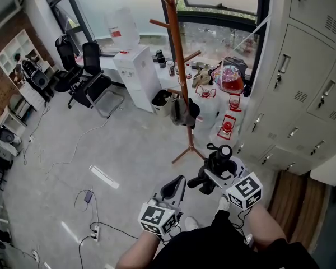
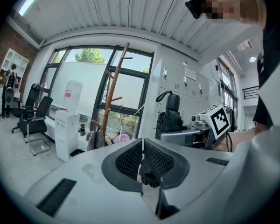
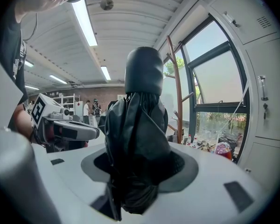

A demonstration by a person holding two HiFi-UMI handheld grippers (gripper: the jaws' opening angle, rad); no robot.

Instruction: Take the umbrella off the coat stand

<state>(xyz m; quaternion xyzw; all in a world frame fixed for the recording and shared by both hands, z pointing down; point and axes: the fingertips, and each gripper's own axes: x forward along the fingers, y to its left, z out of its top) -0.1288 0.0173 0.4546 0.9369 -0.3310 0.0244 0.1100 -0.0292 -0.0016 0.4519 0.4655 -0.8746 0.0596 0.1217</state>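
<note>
A folded black umbrella with a rounded cap stands upright between the jaws of my right gripper, which is shut on it; it fills the right gripper view. The umbrella is clear of the wooden coat stand, which rises a short way ahead of both grippers. A dark bag still hangs from a low peg. My left gripper is beside the right one, shut with nothing in it, its pads pressed together. From the left gripper view, the umbrella and stand both show.
Grey lockers line the right side. A white water dispenser, a waste bin and red items sit behind the stand by the window. Office chairs stand at left. Cables lie on the floor.
</note>
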